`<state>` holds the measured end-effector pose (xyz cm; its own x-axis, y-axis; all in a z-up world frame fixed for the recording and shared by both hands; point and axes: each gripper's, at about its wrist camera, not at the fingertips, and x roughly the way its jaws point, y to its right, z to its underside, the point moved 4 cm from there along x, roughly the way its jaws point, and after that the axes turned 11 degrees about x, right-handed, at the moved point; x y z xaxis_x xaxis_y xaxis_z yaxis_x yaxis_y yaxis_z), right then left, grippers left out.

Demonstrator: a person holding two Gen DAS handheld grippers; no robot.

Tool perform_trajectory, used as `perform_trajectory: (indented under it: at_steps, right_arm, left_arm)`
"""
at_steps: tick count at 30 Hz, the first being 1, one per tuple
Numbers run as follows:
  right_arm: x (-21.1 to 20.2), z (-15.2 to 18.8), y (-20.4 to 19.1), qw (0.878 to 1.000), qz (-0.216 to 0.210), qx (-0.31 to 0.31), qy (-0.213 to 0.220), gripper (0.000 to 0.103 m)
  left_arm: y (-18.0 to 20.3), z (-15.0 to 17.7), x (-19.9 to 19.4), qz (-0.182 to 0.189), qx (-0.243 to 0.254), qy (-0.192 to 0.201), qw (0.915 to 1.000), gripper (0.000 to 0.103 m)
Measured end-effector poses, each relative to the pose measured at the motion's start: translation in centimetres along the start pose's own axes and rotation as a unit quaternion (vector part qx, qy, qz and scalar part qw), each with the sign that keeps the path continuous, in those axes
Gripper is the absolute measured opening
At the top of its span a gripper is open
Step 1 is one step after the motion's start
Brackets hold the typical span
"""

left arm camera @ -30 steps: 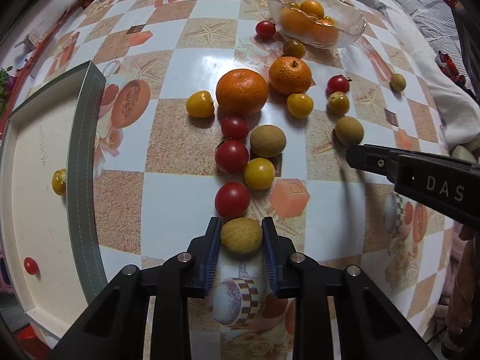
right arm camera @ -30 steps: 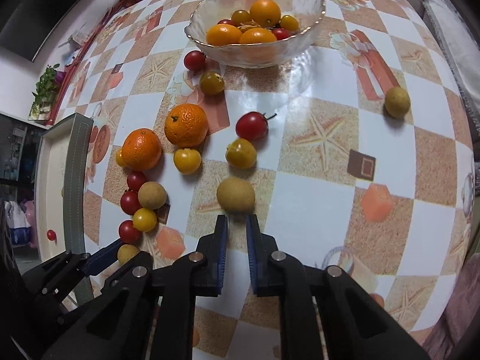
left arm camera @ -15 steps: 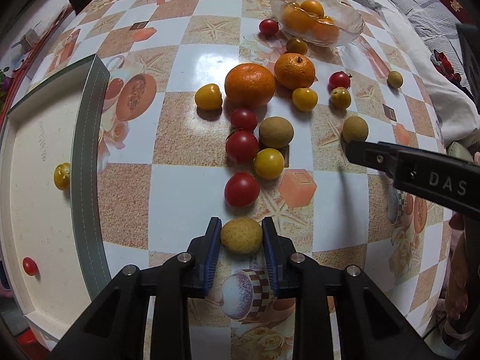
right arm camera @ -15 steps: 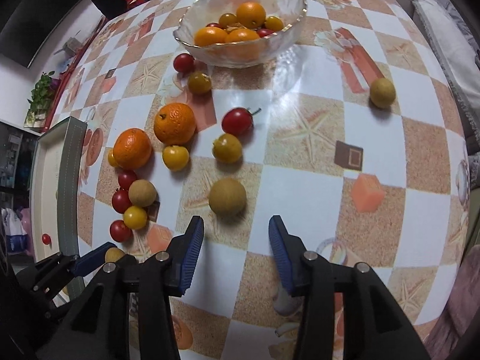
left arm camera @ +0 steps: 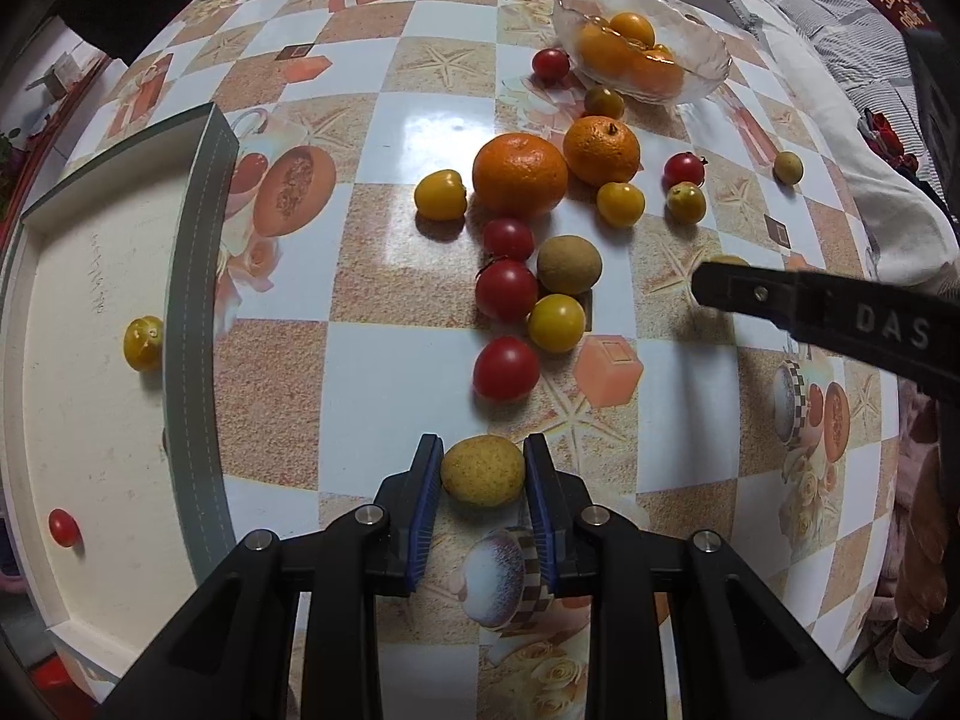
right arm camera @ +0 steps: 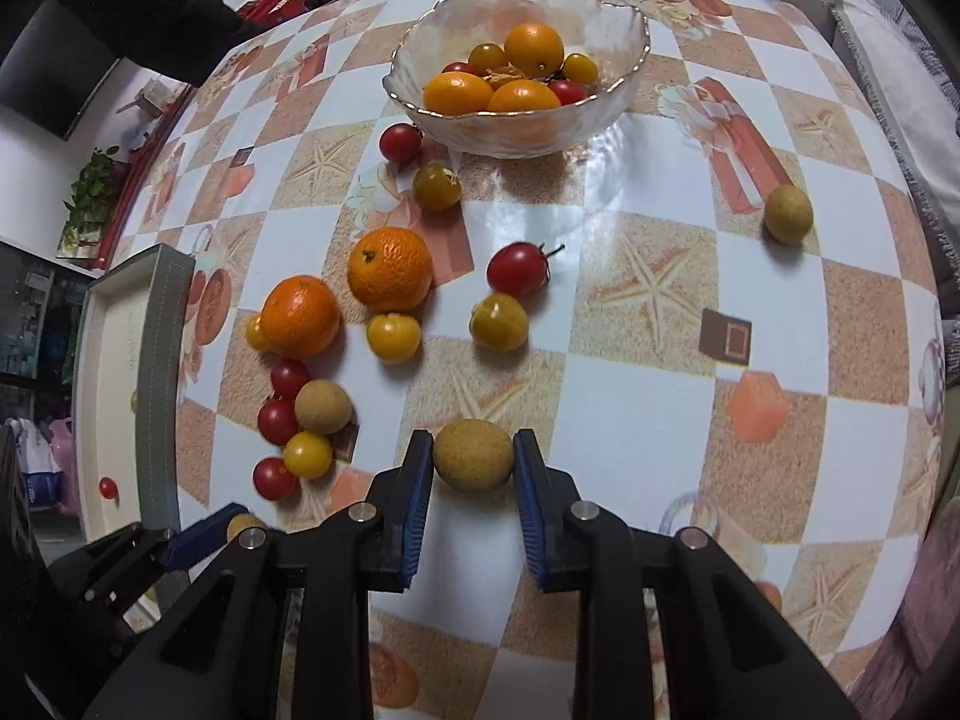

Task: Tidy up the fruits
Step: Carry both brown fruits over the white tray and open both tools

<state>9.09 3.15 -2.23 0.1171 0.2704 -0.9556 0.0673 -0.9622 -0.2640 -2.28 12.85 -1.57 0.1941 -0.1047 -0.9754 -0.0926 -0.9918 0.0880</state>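
Observation:
My left gripper point(left arm camera: 483, 471) is shut on a yellow-brown longan point(left arm camera: 483, 470), held just above the checkered tablecloth. My right gripper point(right arm camera: 473, 461) has a brown longan point(right arm camera: 473, 455) between its blue pads point(right arm camera: 418, 477), both pads against it. Loose fruit lies in the middle: two oranges point(left arm camera: 519, 173) point(left arm camera: 602, 150), red cherry tomatoes point(left arm camera: 506, 367), yellow tomatoes point(left arm camera: 556, 322) and another longan point(left arm camera: 568, 264). A glass bowl point(right arm camera: 624, 96) at the far side holds oranges and tomatoes. The left gripper also shows at the lower left of the right wrist view point(right arm camera: 198, 531).
A white tray with a grey rim point(left arm camera: 195, 312) stands at the left; it holds a yellow tomato point(left arm camera: 143, 342) and a red one point(left arm camera: 64, 527). A lone longan point(right arm camera: 788, 213) lies at the far right. Bedding lies past the table's right edge point(left arm camera: 870, 60).
My right gripper opened, moved forward to the brown longan, and closed its pads against it. My left gripper kept hold of its longan and rose, drawing back a little.

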Motion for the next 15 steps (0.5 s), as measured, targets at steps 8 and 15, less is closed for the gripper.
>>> perform_trajectory:
  at_steps: [8, 15]
  right_arm:
    - [-2.1, 3.4, 0.2, 1.000, -0.013, 0.018, -0.014, 0.029]
    - [-4.4, 5.2, -0.6, 1.000, -0.008, 0.024, -0.016, 0.029]
  left_arm:
    - [-0.2, 0.9, -3.1, -0.005, 0.018, 0.016, 0.9997, 0.029]
    - [-1.3, 1.6, -6.4, 0.001, 0.012, 0.033, 0.9994, 0.029]
